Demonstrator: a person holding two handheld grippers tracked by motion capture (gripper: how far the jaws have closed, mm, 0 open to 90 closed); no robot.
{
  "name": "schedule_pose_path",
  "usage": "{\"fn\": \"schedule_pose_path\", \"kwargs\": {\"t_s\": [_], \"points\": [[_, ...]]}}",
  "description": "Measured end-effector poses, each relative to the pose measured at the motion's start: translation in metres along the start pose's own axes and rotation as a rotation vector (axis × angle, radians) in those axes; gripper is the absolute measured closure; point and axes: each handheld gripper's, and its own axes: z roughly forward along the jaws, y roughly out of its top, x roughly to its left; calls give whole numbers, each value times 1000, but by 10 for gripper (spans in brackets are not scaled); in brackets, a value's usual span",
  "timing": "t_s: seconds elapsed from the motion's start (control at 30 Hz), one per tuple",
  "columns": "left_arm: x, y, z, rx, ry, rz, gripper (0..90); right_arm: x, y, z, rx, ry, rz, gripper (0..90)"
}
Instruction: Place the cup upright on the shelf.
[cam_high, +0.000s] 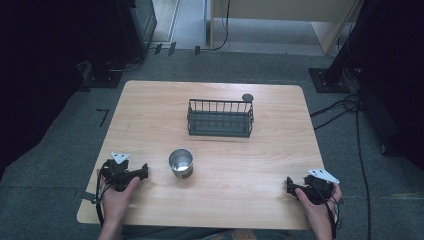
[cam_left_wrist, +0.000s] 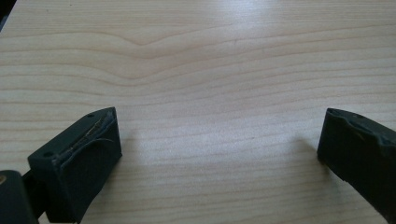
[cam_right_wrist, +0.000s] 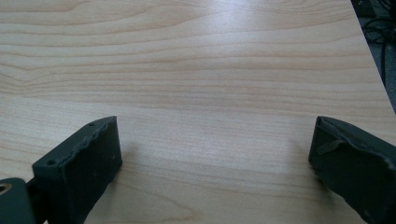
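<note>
Nearest me, my left claw (cam_high: 145, 172) and right claw (cam_high: 289, 185) rest on the worktop (cam_high: 260, 165), both spread wide, gripping nothing. The metal cup (cam_high: 181, 163) stands upright just right of my left claw. Farther back sits the wire basket (cam_high: 220, 118).

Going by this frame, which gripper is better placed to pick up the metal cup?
Left, probably. The left gripper sits close beside the metal cup, jaws open and turned toward it. The right gripper, also open, rests near the table's right edge, much farther from the cup.
</note>
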Motion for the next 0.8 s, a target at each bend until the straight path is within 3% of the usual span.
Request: {"fn": "schedule_pose_path", "kwargs": {"t_s": [0.27,0.6,0.8], "points": [[-3,-3,-4,2,0,11,0,0,0,0,0,0,0,16],[-8,-2,-13,-28,-20,23,0,3,1,1,-2,1,-4,15],[-15,-1,-22,-58,-95,38,0,3,1,1,-1,2,-4,15]]}}
